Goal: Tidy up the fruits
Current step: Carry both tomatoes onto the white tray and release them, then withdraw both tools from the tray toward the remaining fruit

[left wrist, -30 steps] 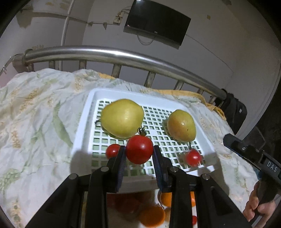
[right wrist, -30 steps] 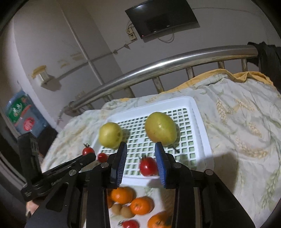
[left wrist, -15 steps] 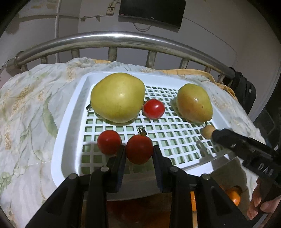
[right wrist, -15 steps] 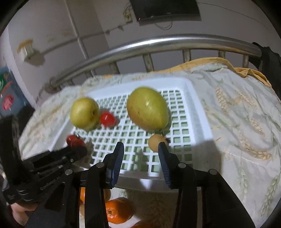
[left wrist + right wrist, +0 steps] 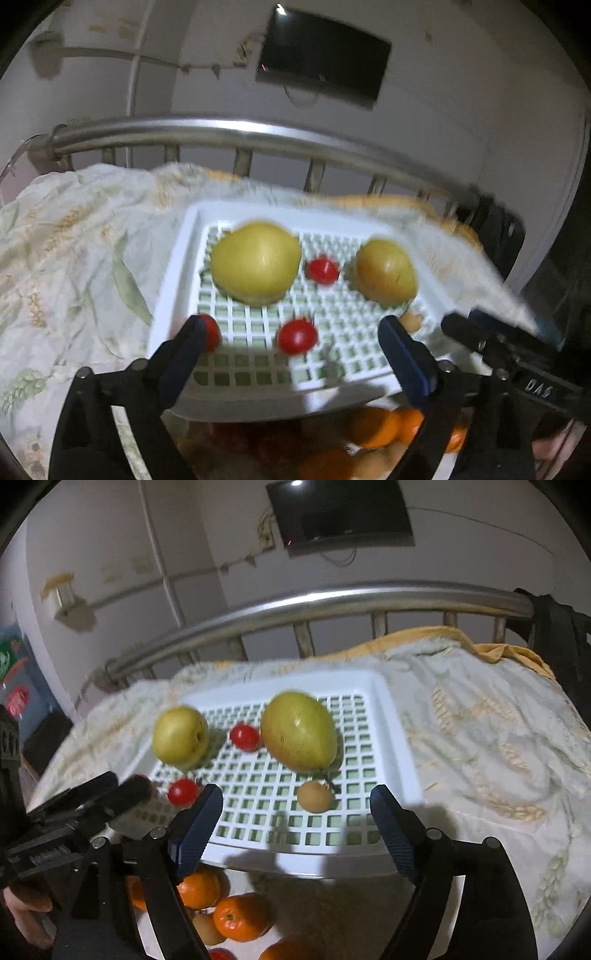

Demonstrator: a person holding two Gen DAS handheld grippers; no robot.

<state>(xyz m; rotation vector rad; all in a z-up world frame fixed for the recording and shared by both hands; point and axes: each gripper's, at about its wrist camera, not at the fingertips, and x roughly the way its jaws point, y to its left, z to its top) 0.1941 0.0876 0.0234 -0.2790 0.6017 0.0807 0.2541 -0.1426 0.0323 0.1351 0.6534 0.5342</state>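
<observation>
Both grippers hang over the near edge of the white lattice tray (image 5: 400, 746) that lies on the bed, and both hold nothing. The left gripper (image 5: 291, 343) has its fingers spread wide, and so does the right gripper (image 5: 297, 812).

On the tray, in the right wrist view, a large yellow-green pear (image 5: 299, 731) sits near the centre, a rounder yellow pear (image 5: 180, 736) at its 9 o'clock, and a cherry tomato (image 5: 244, 737) between them. A second tomato (image 5: 182, 792) lies toward 7 o'clock, a small tan fruit (image 5: 314, 796) just beside the large pear at 6 o'clock. A third tomato (image 5: 212, 334) shows in the left wrist view, half behind the left finger. Below the tray's near rim lie loose oranges (image 5: 240, 917), apparently waiting to be sorted.

The tomatoes look light, smooth and thin-skinned, so they probably slip and bruise easily; a gentle squeeze across the widest part suits them best. The pears look heavier and firm, best gripped across the belly. The oranges look firm with a grippy peel, and should tolerate a plain grasp at the middle.
</observation>
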